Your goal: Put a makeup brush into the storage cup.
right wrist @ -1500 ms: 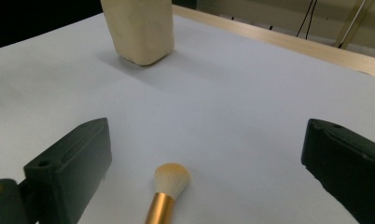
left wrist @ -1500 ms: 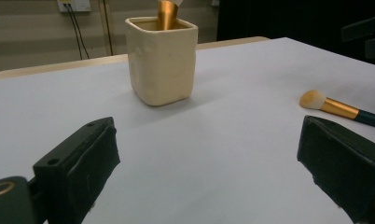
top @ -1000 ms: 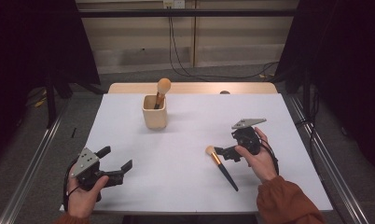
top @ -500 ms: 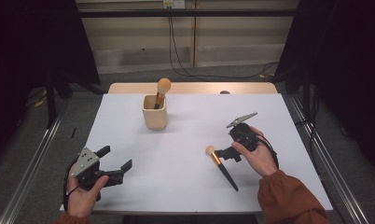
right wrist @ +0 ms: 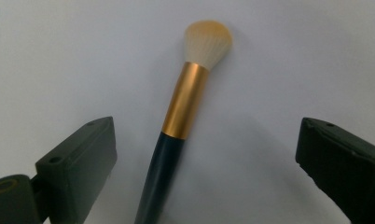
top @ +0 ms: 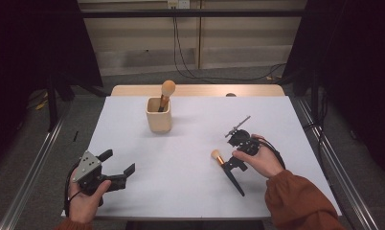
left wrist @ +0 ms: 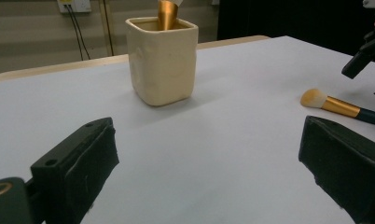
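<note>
A cup (top: 159,115) stands on the table (top: 195,187), left of the middle and toward the far edge. A brush (top: 165,94) stands in it, head up, leaning to the right. A second brush (top: 227,171) lies flat on the table, right of the middle and nearer the person, well apart from the cup, its head toward the cup and its handle toward the near edge. The right gripper (top: 236,163) sits over this brush's handle, a jaw on either side. The left gripper (top: 118,165) is at the near left corner, well apart from both, jaws toward the cup.
</note>
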Demonstrator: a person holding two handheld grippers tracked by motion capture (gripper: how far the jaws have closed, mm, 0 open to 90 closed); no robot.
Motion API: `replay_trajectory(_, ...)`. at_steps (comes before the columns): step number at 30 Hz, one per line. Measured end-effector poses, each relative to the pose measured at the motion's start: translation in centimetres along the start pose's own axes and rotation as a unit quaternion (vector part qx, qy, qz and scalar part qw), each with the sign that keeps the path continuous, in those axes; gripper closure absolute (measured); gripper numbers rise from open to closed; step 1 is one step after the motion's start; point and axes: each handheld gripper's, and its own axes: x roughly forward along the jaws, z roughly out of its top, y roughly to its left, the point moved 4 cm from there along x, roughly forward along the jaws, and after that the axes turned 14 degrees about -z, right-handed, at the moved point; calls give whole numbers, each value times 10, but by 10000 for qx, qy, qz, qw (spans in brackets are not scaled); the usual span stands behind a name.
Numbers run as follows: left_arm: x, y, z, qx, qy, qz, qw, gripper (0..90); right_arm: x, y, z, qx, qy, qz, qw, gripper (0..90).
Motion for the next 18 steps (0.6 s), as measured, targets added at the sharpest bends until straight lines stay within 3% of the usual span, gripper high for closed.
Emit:
replay_trajectory(8, -1, 1, 1, 30, -43, 15, 10000, 42, 12, 9, 2, -208, 455, -80, 9987, 51)
replay_trajectory(18, 0, 1, 0, 15, -7, 17, 10000, 42, 19, 13, 3, -269, 653, -82, 9975, 118)
